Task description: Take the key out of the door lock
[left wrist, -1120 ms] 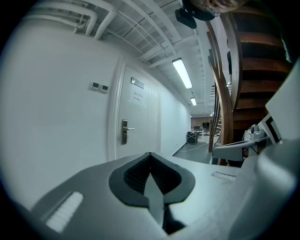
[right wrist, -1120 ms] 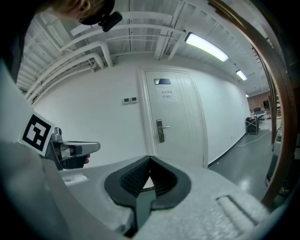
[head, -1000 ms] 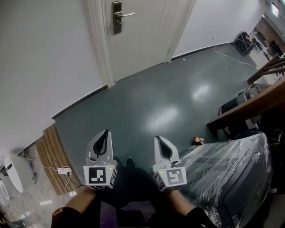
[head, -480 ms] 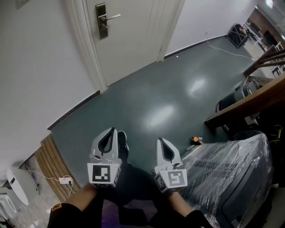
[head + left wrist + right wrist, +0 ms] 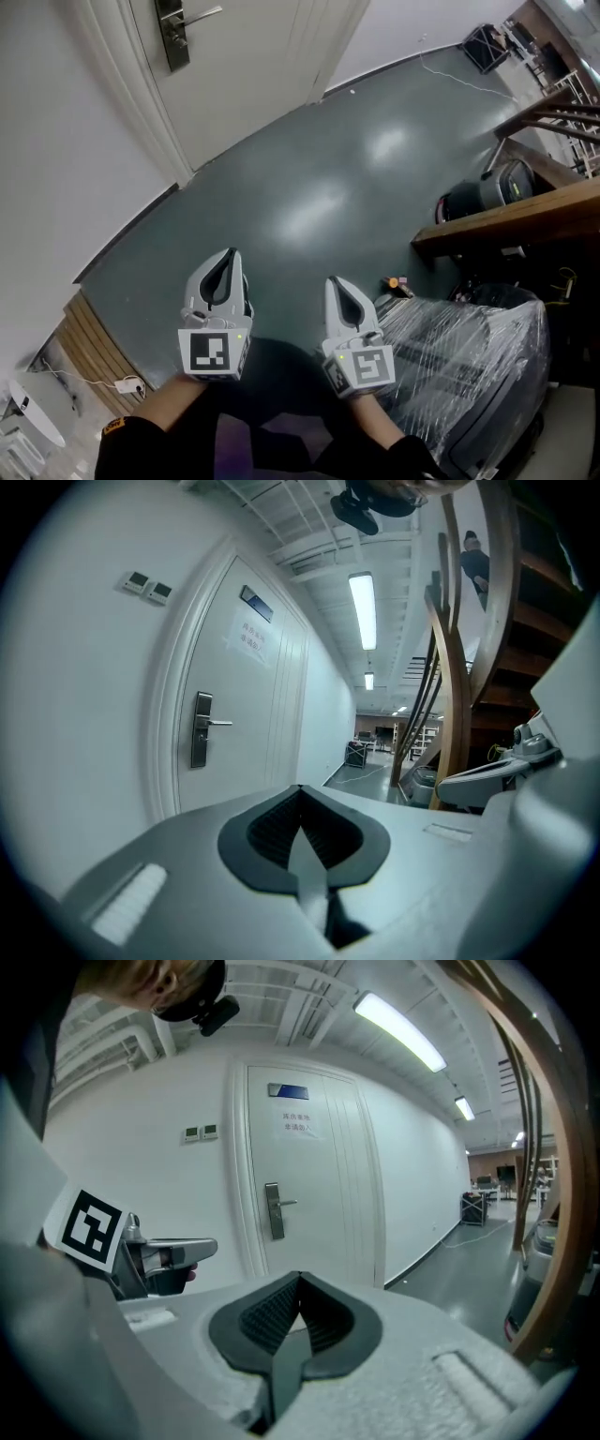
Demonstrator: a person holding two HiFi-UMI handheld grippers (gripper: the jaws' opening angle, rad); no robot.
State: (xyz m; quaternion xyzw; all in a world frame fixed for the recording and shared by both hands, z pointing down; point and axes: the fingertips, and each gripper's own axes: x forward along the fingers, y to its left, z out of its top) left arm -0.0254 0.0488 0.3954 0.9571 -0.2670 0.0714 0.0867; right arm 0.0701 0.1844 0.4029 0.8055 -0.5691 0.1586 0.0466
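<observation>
The white door (image 5: 246, 66) stands at the top left of the head view, across the grey-green floor. Its dark lock plate (image 5: 172, 34) carries a silver lever handle (image 5: 195, 16). The plate also shows in the left gripper view (image 5: 200, 729) and the right gripper view (image 5: 273, 1211). A key is too small to make out. My left gripper (image 5: 228, 257) and right gripper (image 5: 335, 282) hang side by side low in the head view, far from the door. Both are shut with nothing between the jaws.
A plastic-wrapped bulky object (image 5: 469, 356) sits close at my right, under a wooden stair edge (image 5: 511, 217). A dark round bin (image 5: 483, 192) stands beyond it. A white cable (image 5: 450, 75) trails along the far floor. Wooden slats (image 5: 89, 342) and a power strip (image 5: 127, 385) lie at left.
The door and lock plate have slid toward the upper left of the head view as the view shifted. Both grippers stay shut in the same low pose.
</observation>
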